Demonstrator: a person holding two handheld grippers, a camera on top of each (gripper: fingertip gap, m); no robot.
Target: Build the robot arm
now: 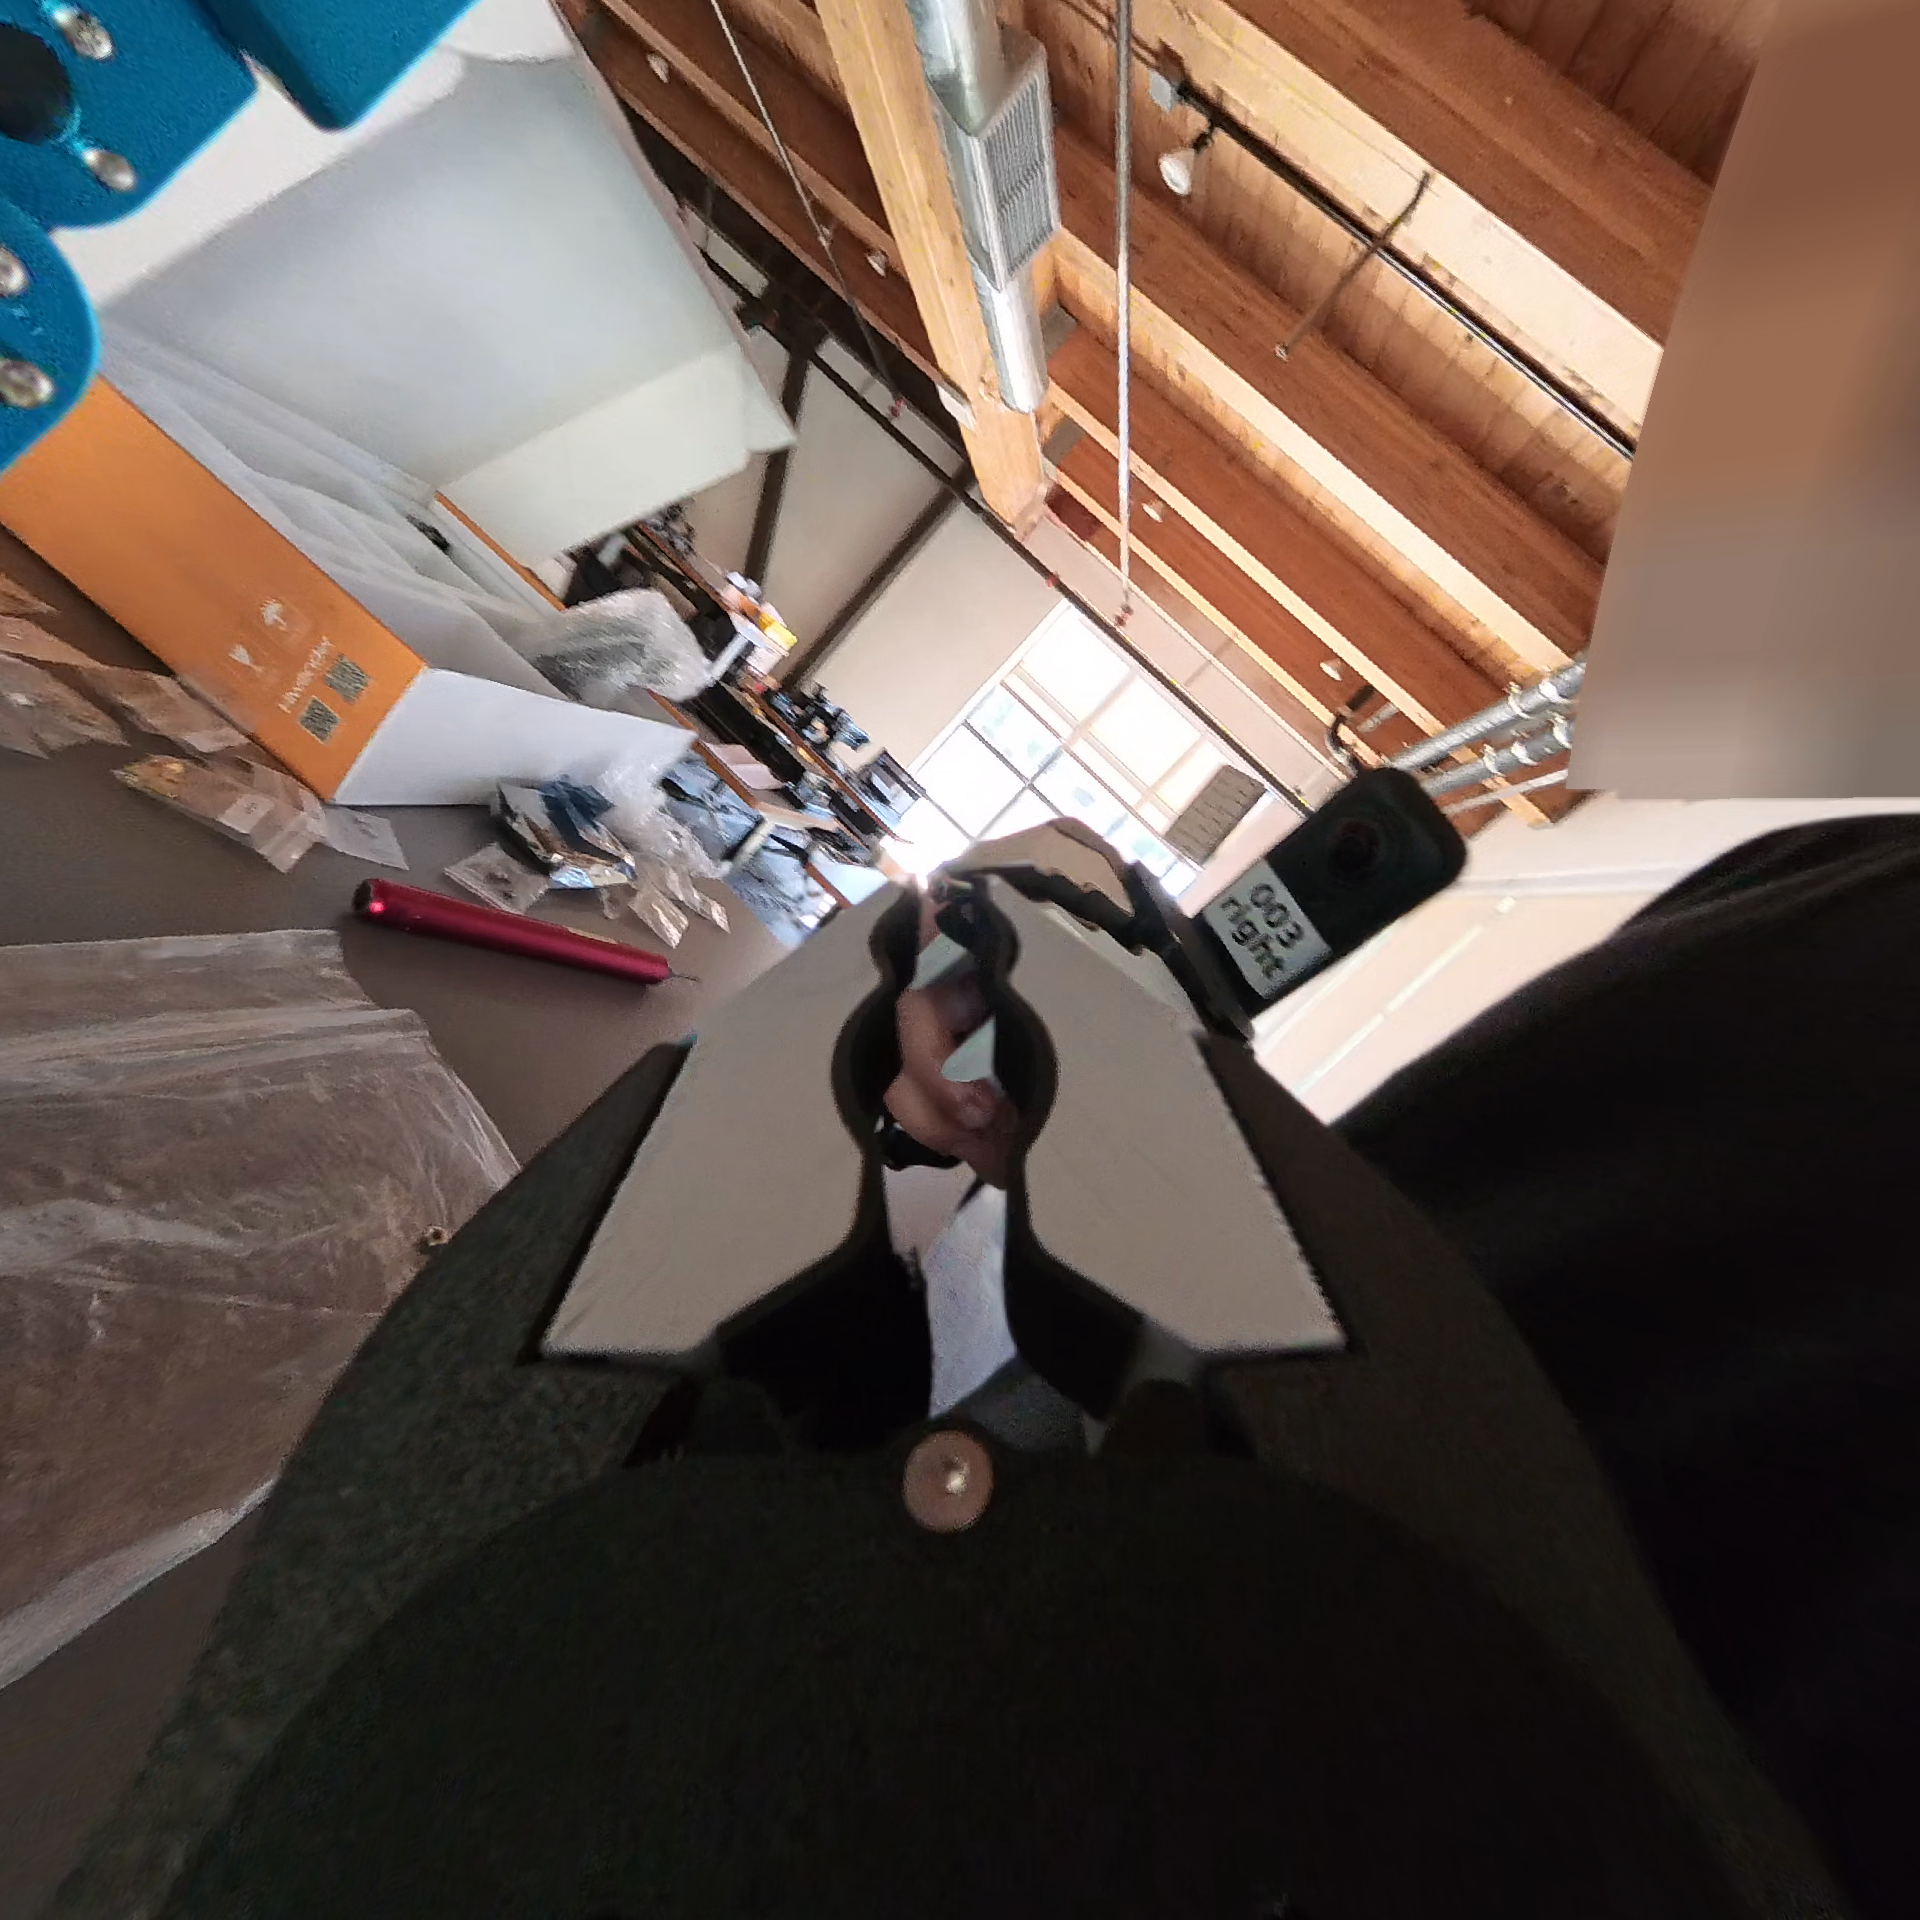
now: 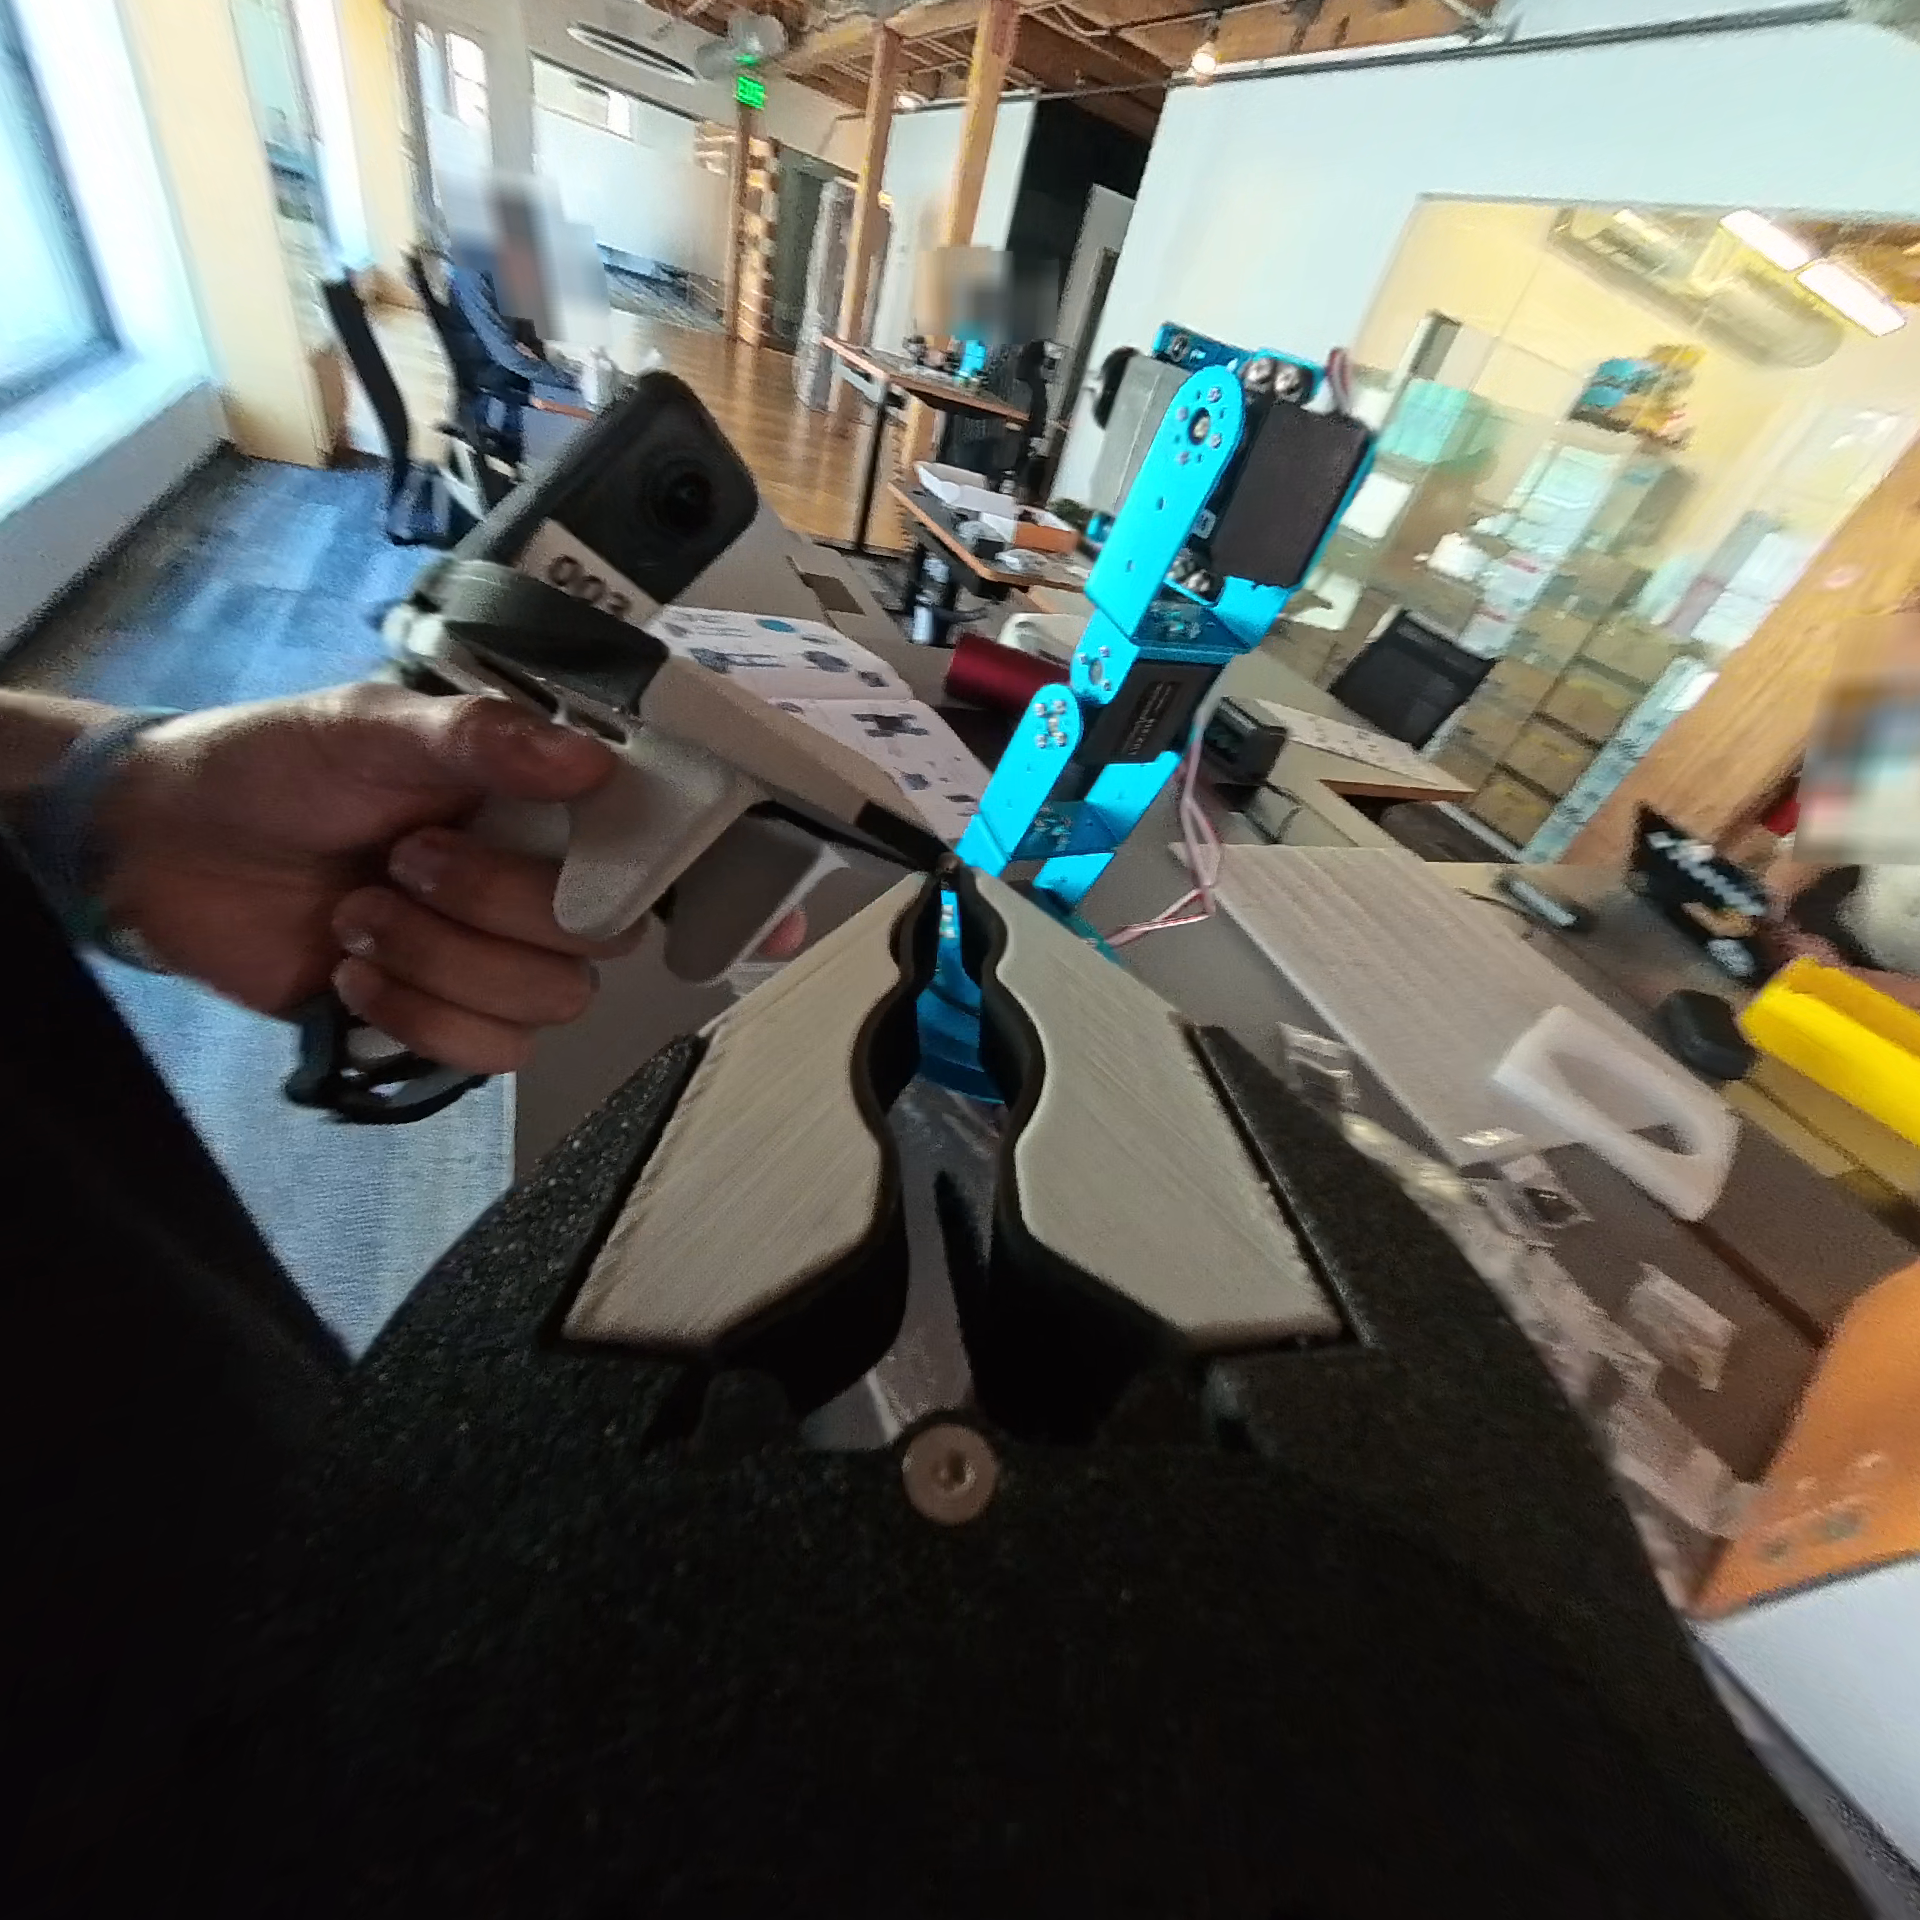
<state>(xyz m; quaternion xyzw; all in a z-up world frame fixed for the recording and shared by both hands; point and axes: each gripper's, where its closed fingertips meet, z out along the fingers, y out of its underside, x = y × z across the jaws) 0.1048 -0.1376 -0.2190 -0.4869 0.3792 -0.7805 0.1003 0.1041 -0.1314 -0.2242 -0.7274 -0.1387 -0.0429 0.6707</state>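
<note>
My left gripper (image 1: 938,902) is shut, its tips pressed together and pointing up and away over the table. My right gripper (image 2: 945,881) is shut too. The two grippers meet tip to tip: the right one's camera (image 1: 1361,857) shows just behind the left tips, and the left one (image 2: 665,727), held in a hand (image 2: 343,842), reaches in from the left. I cannot tell whether something tiny is pinched where they meet. A blue metal robot arm (image 2: 1143,623) with black servos stands just beyond the tips; its top shows in the left wrist view (image 1: 94,114).
On the dark table lie a red cylinder (image 1: 509,928), an orange and white box (image 1: 260,613), a clear plastic bag (image 1: 187,1195), several small parts bags (image 1: 540,862) and an open booklet (image 2: 831,707). To the right are a white plastic part (image 2: 1621,1101) and a yellow block (image 2: 1839,1039). My two grippers' fingertips are within a few centimetres of each other.
</note>
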